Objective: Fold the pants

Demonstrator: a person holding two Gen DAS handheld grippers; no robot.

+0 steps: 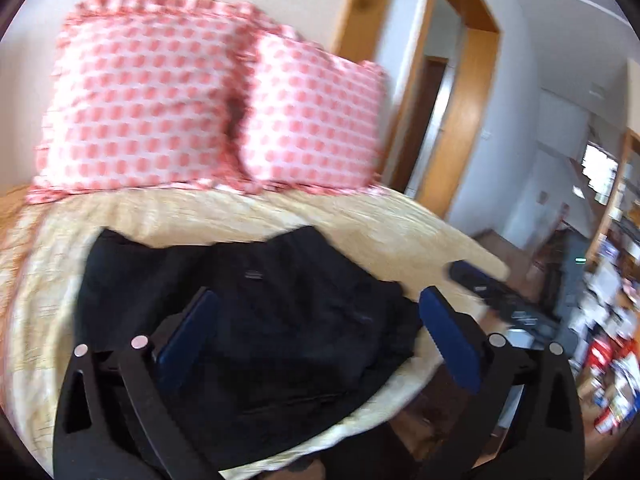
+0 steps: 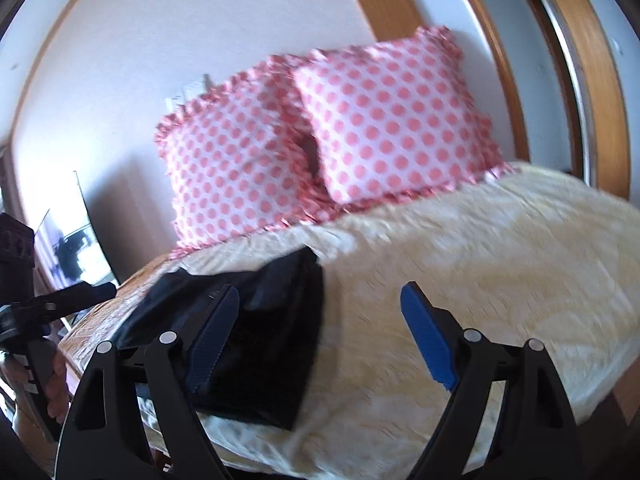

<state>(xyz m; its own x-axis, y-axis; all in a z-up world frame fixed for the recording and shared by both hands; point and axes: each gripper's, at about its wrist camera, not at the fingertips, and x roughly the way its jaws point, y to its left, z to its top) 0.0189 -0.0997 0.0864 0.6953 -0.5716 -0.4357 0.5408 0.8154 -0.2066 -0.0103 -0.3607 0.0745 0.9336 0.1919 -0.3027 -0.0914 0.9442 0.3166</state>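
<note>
The bed (image 2: 500,248), under its pale yellow cover, filled both views, blurred with motion. Two pink-dotted pillows (image 1: 152,96) stood propped against the wall at its head, the right one overlapping the left. The black pants (image 1: 280,312) lay in a folded bundle on the near part of the bed, close to its front edge; in the right wrist view the pants (image 2: 276,328) sat toward the bed's left side, with a squared corner at the front. The left tongs (image 1: 316,328) hung over the bundle, blue pads spread wide, nothing between them; whether the pads touched the cloth, I could not tell. The right tongs (image 2: 324,332) were spread wide too, empty, the left pad over the pants' edge and the right pad over bare cover. In the left wrist view the right tongs (image 1: 472,276) showed dark and blurred past the bed's right edge.
</note>
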